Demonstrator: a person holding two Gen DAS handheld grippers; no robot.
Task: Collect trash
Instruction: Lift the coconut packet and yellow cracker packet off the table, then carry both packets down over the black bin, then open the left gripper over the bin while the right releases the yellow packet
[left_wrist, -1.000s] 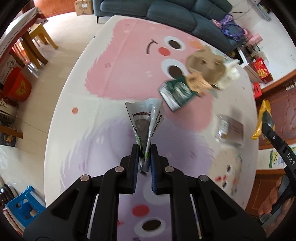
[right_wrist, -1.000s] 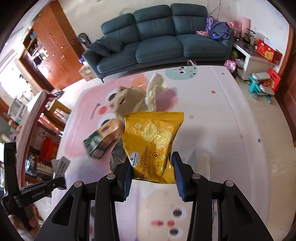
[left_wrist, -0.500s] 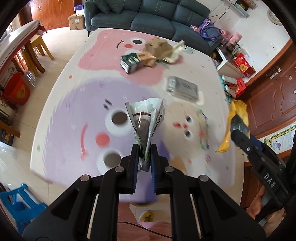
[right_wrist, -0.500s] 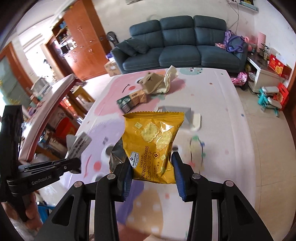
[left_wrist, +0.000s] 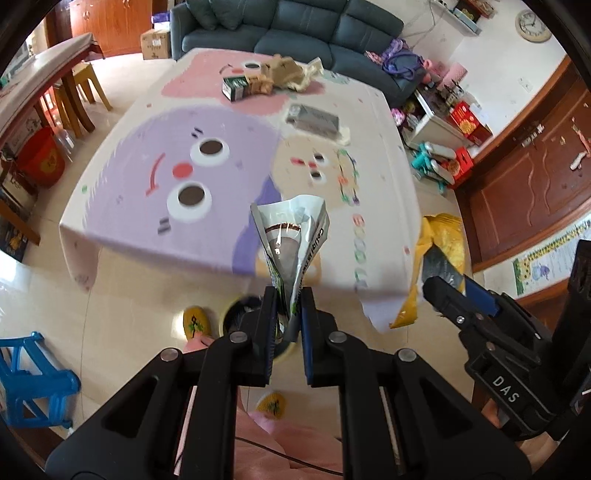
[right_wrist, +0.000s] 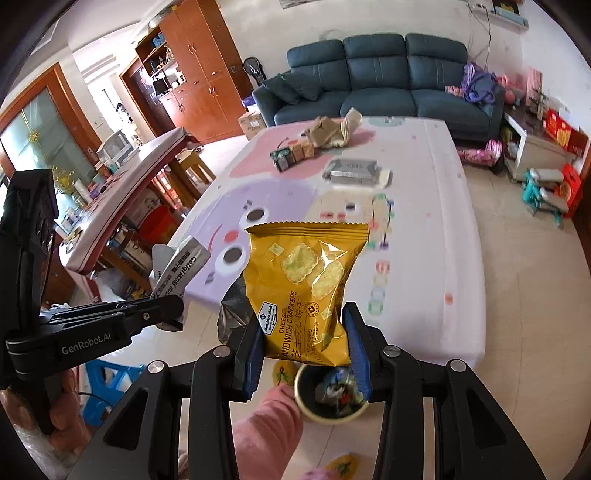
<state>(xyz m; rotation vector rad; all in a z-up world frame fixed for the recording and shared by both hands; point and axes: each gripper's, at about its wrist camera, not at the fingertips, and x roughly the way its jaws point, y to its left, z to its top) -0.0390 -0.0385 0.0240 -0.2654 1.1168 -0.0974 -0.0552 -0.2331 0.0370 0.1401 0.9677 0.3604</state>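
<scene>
Living room, counter near edge in view. Left tool clamped on white wrapper; right tool clamped on yellow cracker bag, above bin on floor.

I'm over pale glossy floor tiles, daylight bouncing off them. At my twelve o'clock, a dark blue sofa against the white wall. At ten, tall wooden cabinets and a long dining table. At two, a wall clock. At eight, a blue plastic stool.
</scene>
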